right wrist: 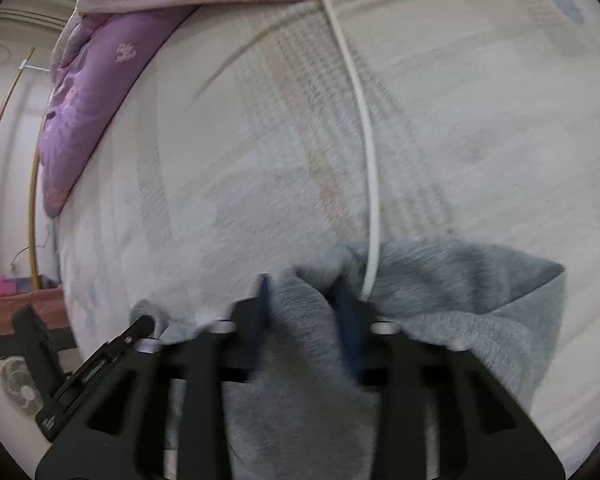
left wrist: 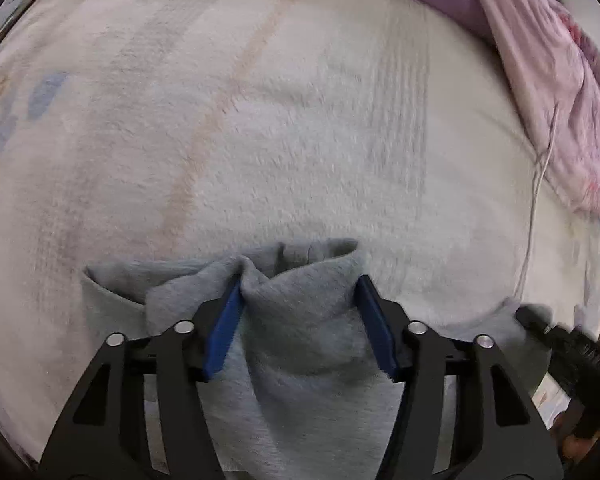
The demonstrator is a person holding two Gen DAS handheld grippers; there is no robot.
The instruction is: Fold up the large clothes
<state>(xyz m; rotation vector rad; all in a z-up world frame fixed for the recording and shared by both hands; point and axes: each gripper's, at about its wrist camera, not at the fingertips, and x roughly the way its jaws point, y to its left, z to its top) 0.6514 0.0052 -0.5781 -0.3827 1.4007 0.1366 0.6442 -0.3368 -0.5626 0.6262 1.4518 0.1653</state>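
left wrist | grey garment [left wrist: 300, 320] bunched between left tool [left wrist: 300, 304] pads

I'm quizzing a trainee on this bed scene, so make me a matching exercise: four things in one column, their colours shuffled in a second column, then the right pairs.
Things:
1. garment between the left gripper pads
2. pillow at the bed's edge
3. cable across the blanket
4. gripper pads

Colours:
A. white
B. blue
C. grey
D. purple

Pairs: 1-C, 2-D, 3-A, 4-B
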